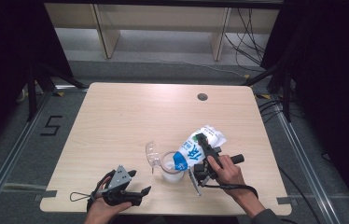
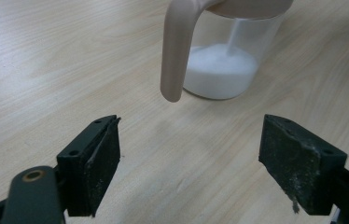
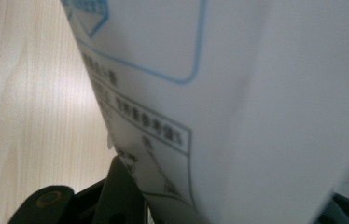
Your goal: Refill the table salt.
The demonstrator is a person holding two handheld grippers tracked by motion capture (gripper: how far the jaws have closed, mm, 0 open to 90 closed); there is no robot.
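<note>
My right gripper clamps a white-and-blue plastic bag, tipped mouth-down over the clear jug with a beige handle, white powder streaming in. My left gripper rests wide open on the pale wooden desk, near the jug.

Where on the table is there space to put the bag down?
The far half of the table, from the round hole leftward, is bare, and so is the left side. It is crowded near the front: cup, clear lid, bag, right tongs, left tongs.
</note>
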